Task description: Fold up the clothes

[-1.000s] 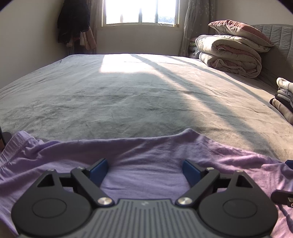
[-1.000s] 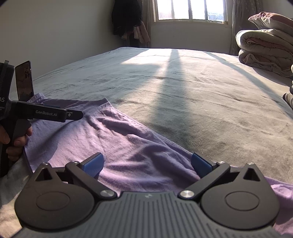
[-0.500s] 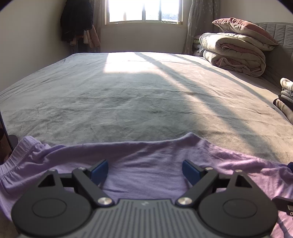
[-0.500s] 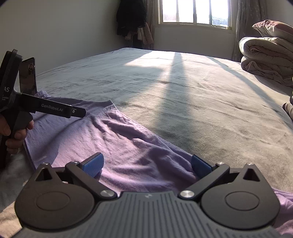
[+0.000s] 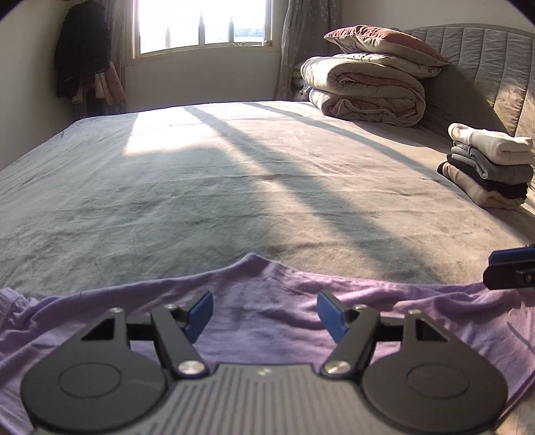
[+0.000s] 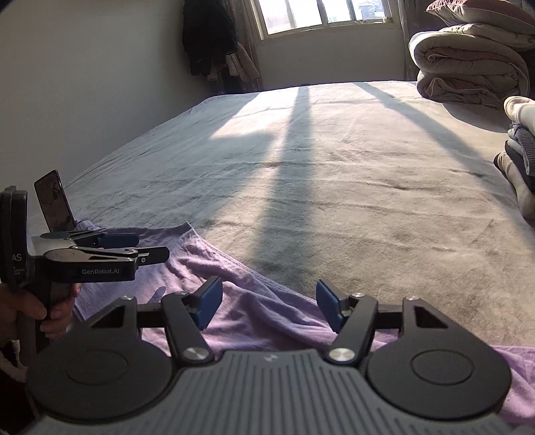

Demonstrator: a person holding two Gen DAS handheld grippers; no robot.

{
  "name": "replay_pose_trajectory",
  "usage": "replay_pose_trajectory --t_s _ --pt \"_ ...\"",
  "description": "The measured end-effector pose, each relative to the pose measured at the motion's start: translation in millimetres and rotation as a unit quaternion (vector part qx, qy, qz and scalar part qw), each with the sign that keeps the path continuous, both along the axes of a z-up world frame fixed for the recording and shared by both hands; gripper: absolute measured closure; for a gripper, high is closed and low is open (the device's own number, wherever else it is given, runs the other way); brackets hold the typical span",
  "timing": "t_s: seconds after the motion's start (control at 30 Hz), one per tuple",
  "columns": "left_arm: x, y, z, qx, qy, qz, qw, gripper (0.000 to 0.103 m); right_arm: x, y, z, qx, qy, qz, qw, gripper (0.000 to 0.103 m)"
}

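Bed [image 5: 234,187]: most of both views is filled by it; a grey sheet is spread over it, crossed by a sunlit patch and long shadow bands from the upper centre toward the lower right.
Headboard [image 5: 481,67]: a quilted grey panel is seen at the upper right of the left wrist view.
Quilts [image 5: 364,90]: folded bedding is stacked at the upper right, with a pillow laid on top.
Window [image 5: 204,26]: it is seen at the top centre, brightly lit.
Coat [image 5: 82,50]: dark clothing is hung in the upper left corner beside the window.
Shirt [image 5: 267,311]: the purple garment is spread across the lower part of both views, on the near edge of the bed; its far hem is raised into a small peak at the lower centre of the left wrist view.
Stack [image 5: 488,167]: folded clothes are piled at the right edge, well apart from the shirt.
Left gripper [image 5: 264,309]: its blue pads are held wide apart over the shirt, with nothing clasped.
Right gripper [image 6: 269,302]: its pads are likewise spread over the purple cloth, nothing being held.
Hand [image 6: 30,308]: it is seen at the lower left of the right wrist view, wrapped around the left gripper's handle.
Phone [image 6: 53,204]: it is propped upright at the left edge of the right wrist view.
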State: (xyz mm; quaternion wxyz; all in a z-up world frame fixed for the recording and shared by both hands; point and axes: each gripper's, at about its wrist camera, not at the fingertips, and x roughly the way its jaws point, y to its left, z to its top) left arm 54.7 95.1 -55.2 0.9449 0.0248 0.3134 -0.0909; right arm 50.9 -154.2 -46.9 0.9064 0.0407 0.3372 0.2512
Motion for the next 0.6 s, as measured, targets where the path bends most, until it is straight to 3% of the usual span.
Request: replay_pose_trajectory --t_s 0.07,0.1,0.17,0.27,0.4,0.47,0.6 --pt "4 -5 3 -0.005 0.002 -0.008 0.9999 0.043 8 -5 1 0.011 0.02 0.007 1.0 0.061" --pt "7 -6 4 -0.007 0.002 -0.009 0.9999 0.048 12 -7 2 0.016 0.03 0.011 0.999 0.064" --pt "15 -2 6 -0.005 -0.005 0.001 1.0 0.049 20 -12 3 0.027 0.05 0.018 0.998 0.087" --pt "29 11 4 -0.005 -0.001 0.025 0.9997 0.049 32 -19 5 0.042 0.08 0.028 0.995 0.087" --pt "48 24 -3 0.002 0.037 0.032 0.9988 0.048 47 -25 5 0.056 0.116 0.046 0.991 0.086" --pt "53 29 -8 -0.002 0.05 0.025 0.9984 0.048 51 -26 3 0.063 0.124 0.049 0.989 0.076" --pt "55 34 -13 -0.012 0.035 0.02 0.9991 0.048 61 -36 -6 0.099 0.151 0.042 0.983 0.076"
